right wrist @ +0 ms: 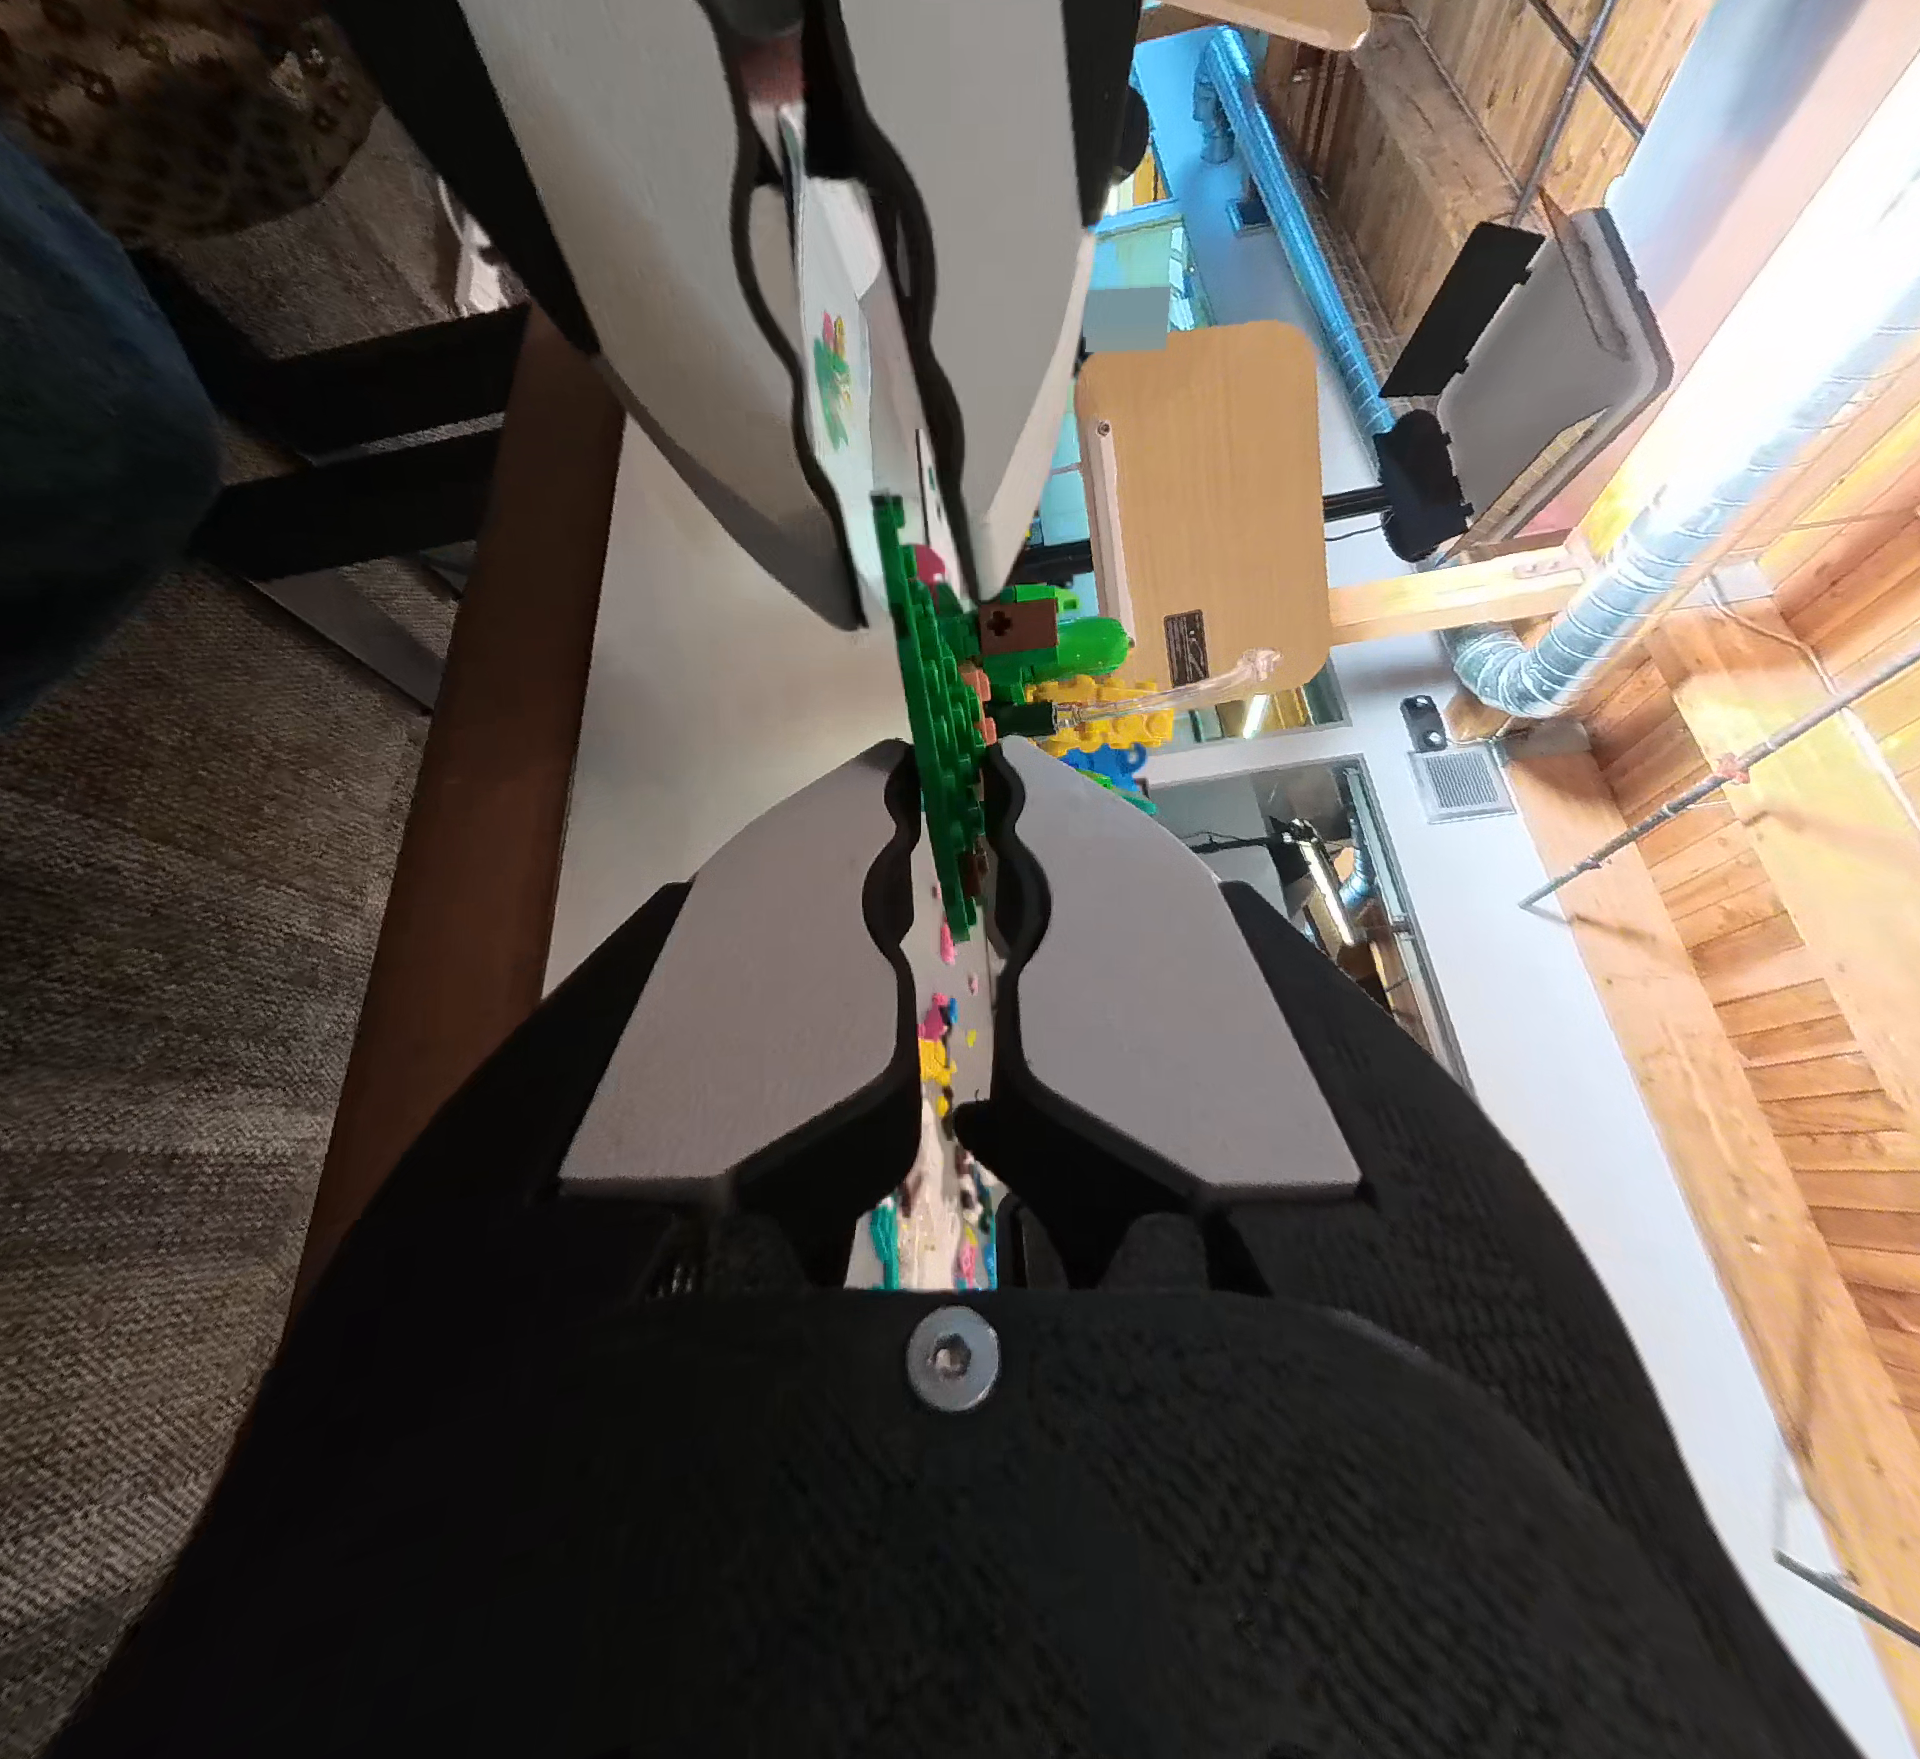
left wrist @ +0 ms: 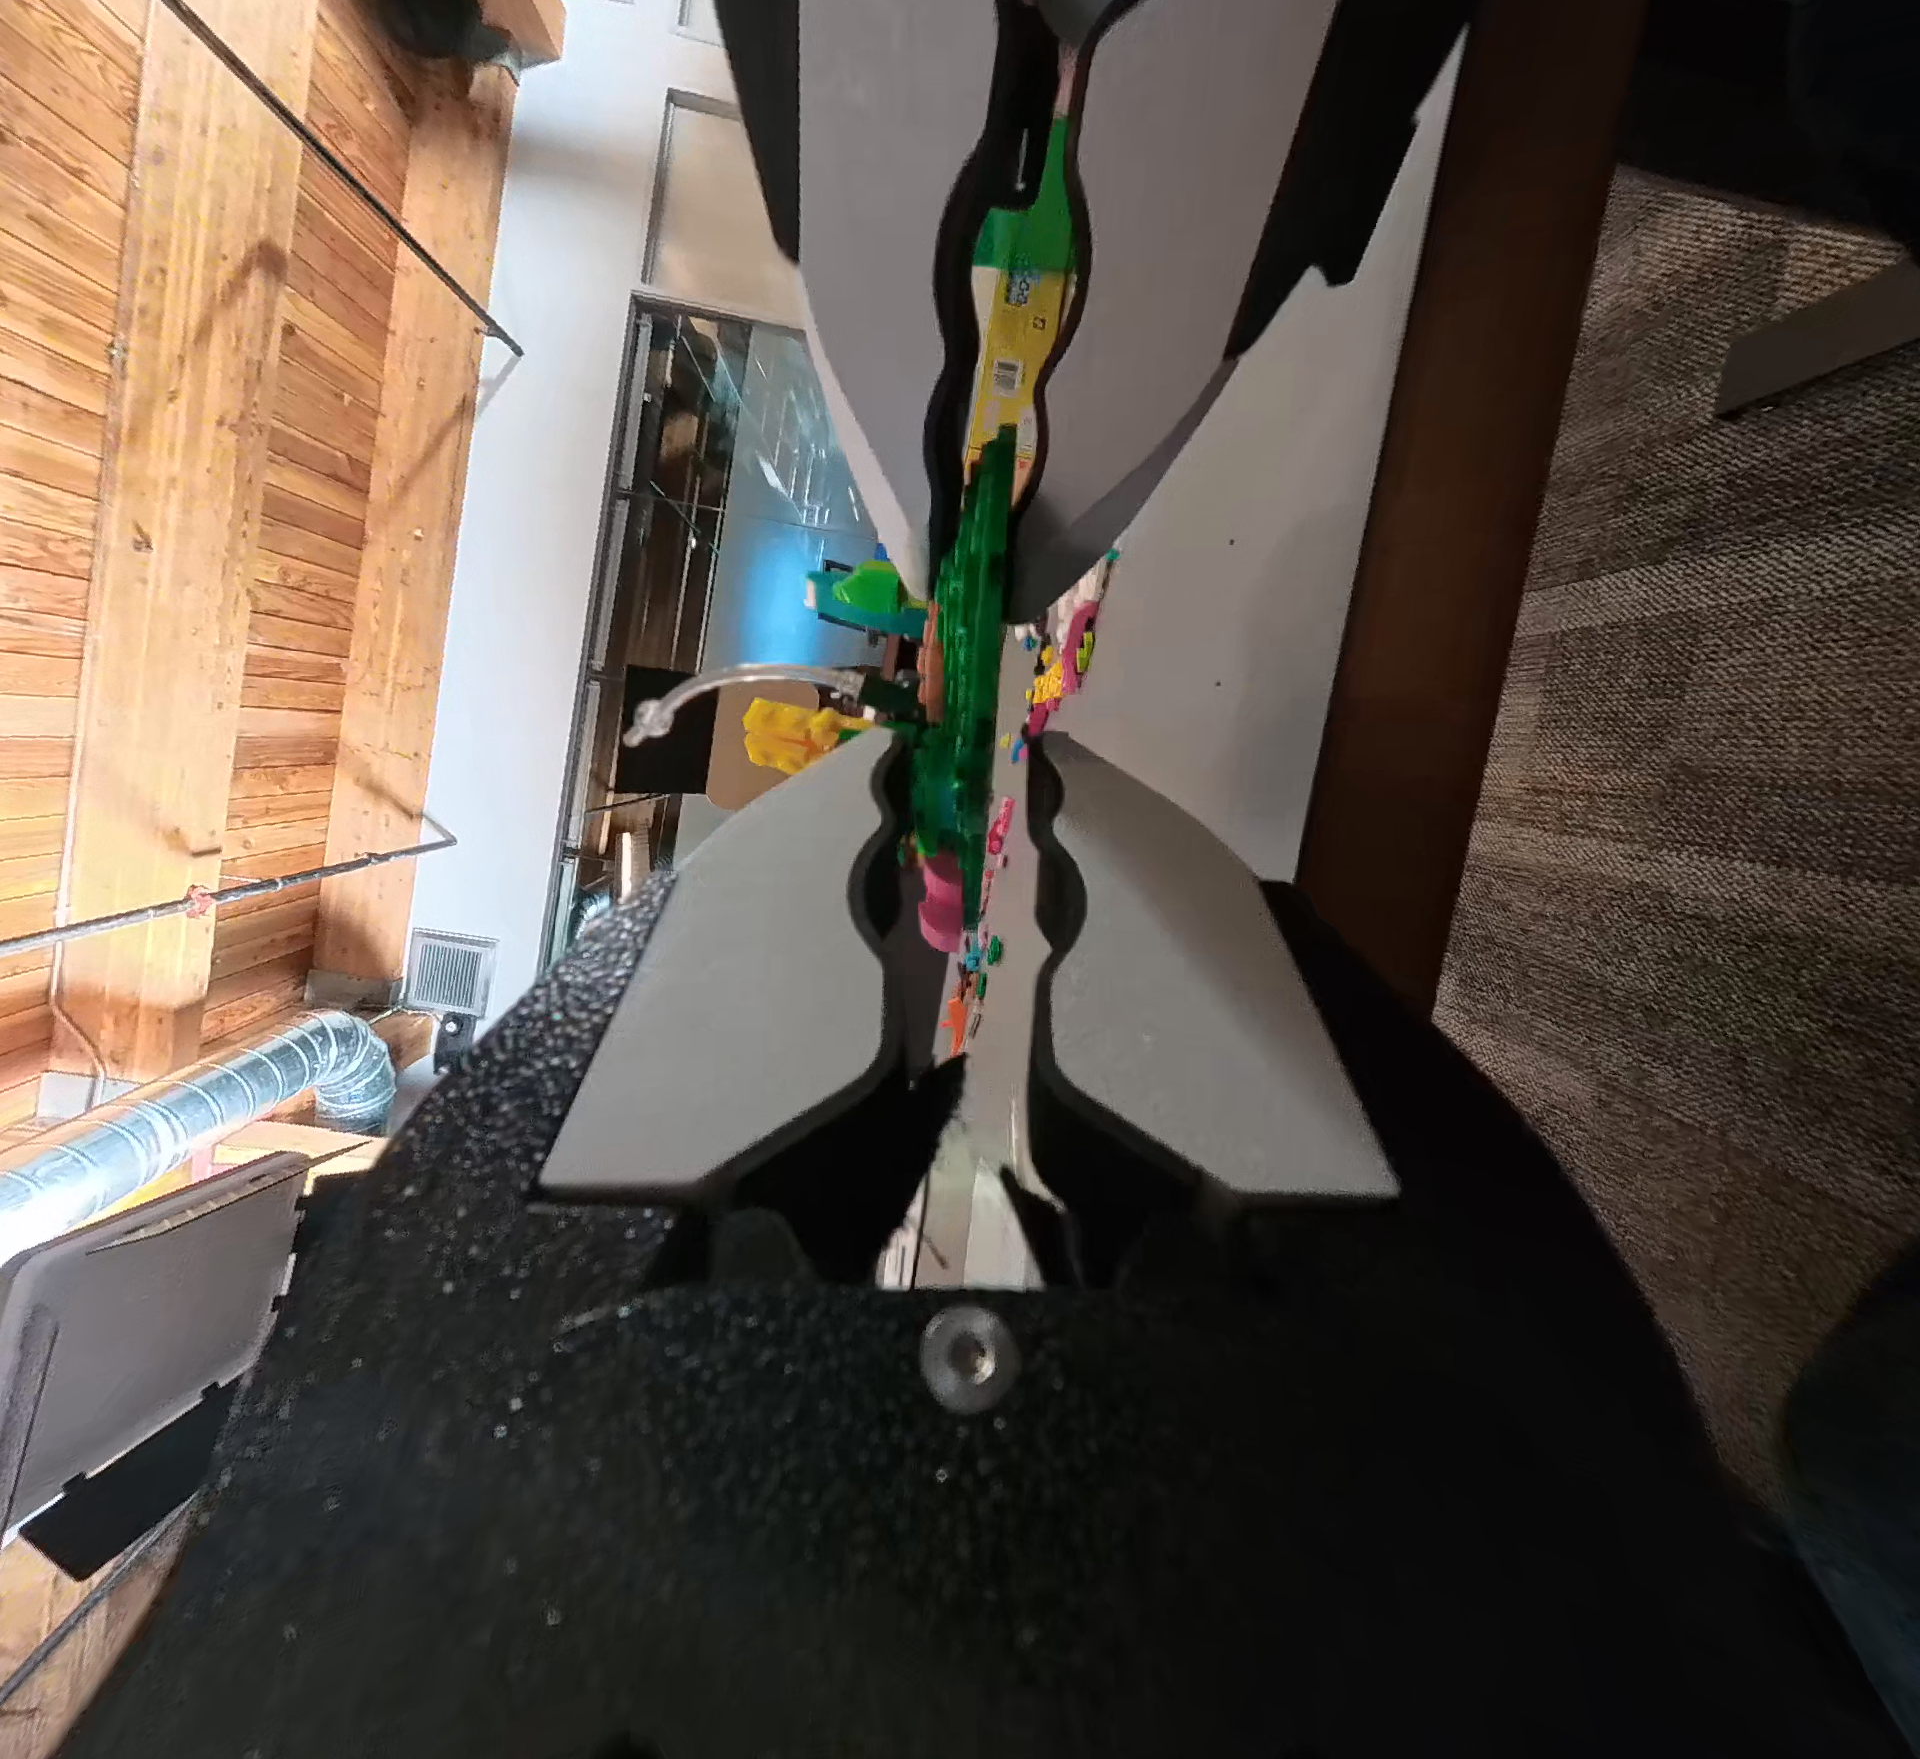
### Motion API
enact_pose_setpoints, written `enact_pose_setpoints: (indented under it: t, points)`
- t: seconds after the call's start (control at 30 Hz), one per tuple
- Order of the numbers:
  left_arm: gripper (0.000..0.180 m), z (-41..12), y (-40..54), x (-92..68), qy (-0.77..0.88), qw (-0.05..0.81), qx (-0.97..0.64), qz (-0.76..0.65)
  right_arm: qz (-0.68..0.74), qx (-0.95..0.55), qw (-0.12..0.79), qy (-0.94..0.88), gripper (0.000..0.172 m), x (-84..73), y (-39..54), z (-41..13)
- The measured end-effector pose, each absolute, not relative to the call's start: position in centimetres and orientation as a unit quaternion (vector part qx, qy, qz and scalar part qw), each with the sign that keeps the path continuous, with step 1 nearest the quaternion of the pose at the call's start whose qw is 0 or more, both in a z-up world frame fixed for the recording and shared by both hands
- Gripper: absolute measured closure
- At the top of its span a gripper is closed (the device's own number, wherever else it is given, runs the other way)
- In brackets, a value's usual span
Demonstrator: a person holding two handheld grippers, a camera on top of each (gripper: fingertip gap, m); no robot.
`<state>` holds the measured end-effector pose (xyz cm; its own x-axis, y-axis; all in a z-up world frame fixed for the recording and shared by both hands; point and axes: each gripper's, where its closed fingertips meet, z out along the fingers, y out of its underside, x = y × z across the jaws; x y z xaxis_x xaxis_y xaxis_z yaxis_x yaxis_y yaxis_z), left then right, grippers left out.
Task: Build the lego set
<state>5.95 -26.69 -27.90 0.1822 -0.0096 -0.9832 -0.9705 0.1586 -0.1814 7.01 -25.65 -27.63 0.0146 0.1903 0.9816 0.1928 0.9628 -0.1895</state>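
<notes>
The green plate [right wrist: 940, 722] of toy bricks is up off the white counter [right wrist: 717, 670], turned on edge, with both tools on it from opposite ends. The right tool [right wrist: 951, 759] has its jaws nearly closed, and both pads press the plate's near edge, so this tool is the one truly carrying it. The left tool [left wrist: 961, 753] stands wider: the plate runs between its fingers, close against the pad on the studded side, while a plain gap shows at the other pad, so it has no grip.

Off the plate's studded face stick a brown block [right wrist: 1018, 631], bright green pieces [right wrist: 1081, 644], yellow bricks [right wrist: 1112, 712] and a clear curved stem [right wrist: 1195, 686]. Loose small bricks [left wrist: 1060, 670] lie scattered on the counter behind the plate.

To handle this well, I'd say the right tool's grip should stay flat across the plate's thickness, clear of the built-up pieces, since a thin plate held at one edge can swing or twist. The left tool would do best to close only on bare studs, well away from the stem, which looks the likeliest part to snap off.
</notes>
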Motion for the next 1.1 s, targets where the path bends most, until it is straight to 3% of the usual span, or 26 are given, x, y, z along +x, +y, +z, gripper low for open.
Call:
enact_pose_setpoints:
  t: [0.17, 0.3, 1.1]
  points:
    - [0.157, -27.7, -26.6, 5.2, 0.488, 0.58, -0.506, 0.411, 0.02, -0.133, 0.697, -0.704, 0.162, 7.1, -26.2, -27.3]
    - [0.172, -27.8, -26.6, 5.2, 0.496, 0.578, -0.501, 0.411, 0.023, -0.129, 0.697, -0.705, 0.162, 7.2, -26.4, -27.3]
    - [0.173, -28.6, -26.4, 4.6, 0.535, 0.493, -0.511, 0.457, -0.01, -0.114, 0.686, -0.719, 0.162, 6.8, -26.8, -28.1]
